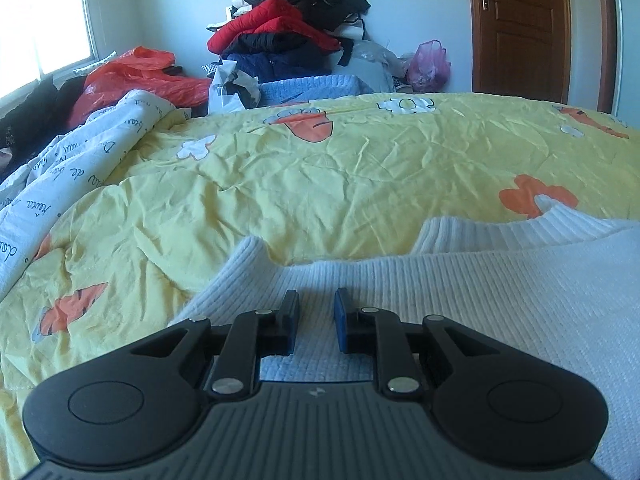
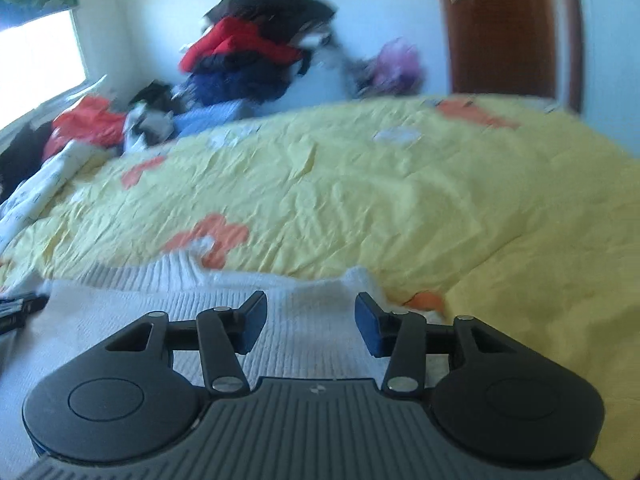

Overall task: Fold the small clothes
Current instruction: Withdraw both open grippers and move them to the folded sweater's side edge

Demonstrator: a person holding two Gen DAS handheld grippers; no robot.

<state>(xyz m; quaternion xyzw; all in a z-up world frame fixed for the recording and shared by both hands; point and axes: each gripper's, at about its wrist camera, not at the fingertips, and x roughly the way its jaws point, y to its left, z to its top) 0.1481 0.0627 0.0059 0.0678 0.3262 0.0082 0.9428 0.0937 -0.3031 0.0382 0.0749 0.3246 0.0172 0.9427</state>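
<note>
A white ribbed knit sweater (image 1: 460, 280) lies flat on the yellow bedspread (image 1: 320, 184), at the near side of the bed. My left gripper (image 1: 317, 312) hovers low over the sweater's left part. Its blue-padded jaws are nearly together, leaving a narrow gap, and no cloth is pinched in it. In the right wrist view the same sweater (image 2: 168, 308) spreads to the left. My right gripper (image 2: 311, 320) stands open over its right edge, and only the flat knit shows between the fingers.
A rumpled white quilt with script print (image 1: 60, 168) lies at the bed's left. Red bags (image 1: 132, 76) and a tall pile of clothes (image 1: 288, 32) crowd the far side. A brown door (image 1: 520, 24) stands at the right. A blurred black thing (image 2: 20, 308) sits at the sweater's left edge.
</note>
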